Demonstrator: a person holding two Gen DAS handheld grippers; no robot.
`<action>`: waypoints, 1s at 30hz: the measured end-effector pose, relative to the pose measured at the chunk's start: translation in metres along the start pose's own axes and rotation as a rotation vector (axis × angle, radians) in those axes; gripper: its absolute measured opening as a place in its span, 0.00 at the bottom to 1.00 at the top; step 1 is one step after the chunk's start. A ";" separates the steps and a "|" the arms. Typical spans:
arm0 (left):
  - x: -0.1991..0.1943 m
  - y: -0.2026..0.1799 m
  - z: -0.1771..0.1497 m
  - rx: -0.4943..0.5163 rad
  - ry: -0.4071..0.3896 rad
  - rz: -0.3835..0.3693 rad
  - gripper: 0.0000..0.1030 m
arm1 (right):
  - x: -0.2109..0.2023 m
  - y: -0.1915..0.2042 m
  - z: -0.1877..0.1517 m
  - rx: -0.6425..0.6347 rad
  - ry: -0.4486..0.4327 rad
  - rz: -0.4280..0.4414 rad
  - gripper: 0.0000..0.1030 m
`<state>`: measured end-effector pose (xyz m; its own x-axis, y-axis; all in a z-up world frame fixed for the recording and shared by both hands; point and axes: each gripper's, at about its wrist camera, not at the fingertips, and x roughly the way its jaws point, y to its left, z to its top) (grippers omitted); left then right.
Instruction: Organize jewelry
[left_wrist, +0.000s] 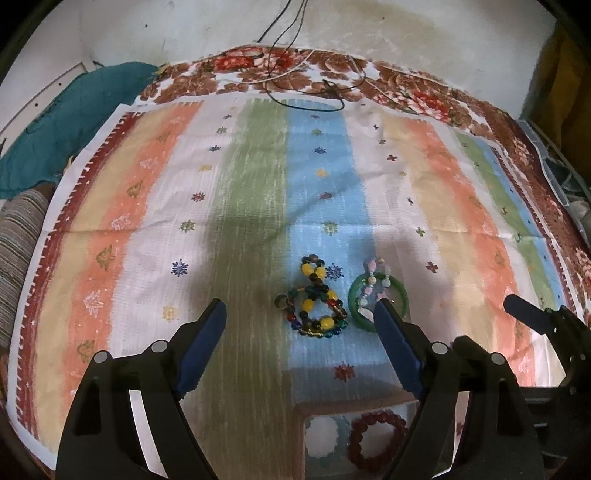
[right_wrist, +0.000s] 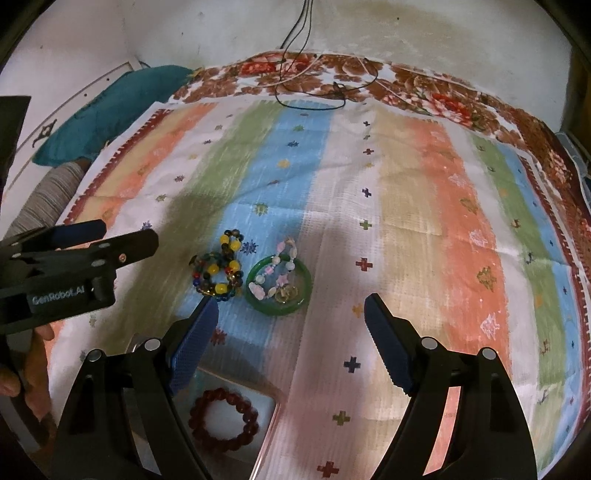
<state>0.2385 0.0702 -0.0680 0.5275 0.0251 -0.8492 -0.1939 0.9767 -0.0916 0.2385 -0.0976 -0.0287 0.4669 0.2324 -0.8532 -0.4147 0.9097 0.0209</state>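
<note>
crowding green bangle (right_wrist: 277, 286): pastel bracelet (right_wrist: 275, 275)

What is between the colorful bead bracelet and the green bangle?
Only bare striped cloth lies between the colorful bead bracelet and the green bangle, seen in the right wrist view.

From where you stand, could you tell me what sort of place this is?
Probably a bedroom at home: the work surface looks like a bed, with a floral blanket under a striped cloth, a teal pillow at the side and a stained plaster wall behind.
</note>
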 end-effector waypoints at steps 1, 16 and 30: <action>0.003 0.001 0.001 -0.004 0.003 0.004 0.79 | 0.002 0.001 0.001 -0.004 0.001 -0.002 0.79; 0.034 0.007 0.015 -0.016 0.047 0.013 0.80 | 0.034 -0.008 0.011 0.012 0.026 -0.005 0.79; 0.074 0.007 0.024 -0.014 0.122 -0.013 0.80 | 0.063 -0.008 0.021 -0.002 0.050 -0.020 0.79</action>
<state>0.2957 0.0839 -0.1190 0.4258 -0.0149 -0.9047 -0.1994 0.9737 -0.1099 0.2873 -0.0831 -0.0721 0.4350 0.1969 -0.8786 -0.4075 0.9132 0.0029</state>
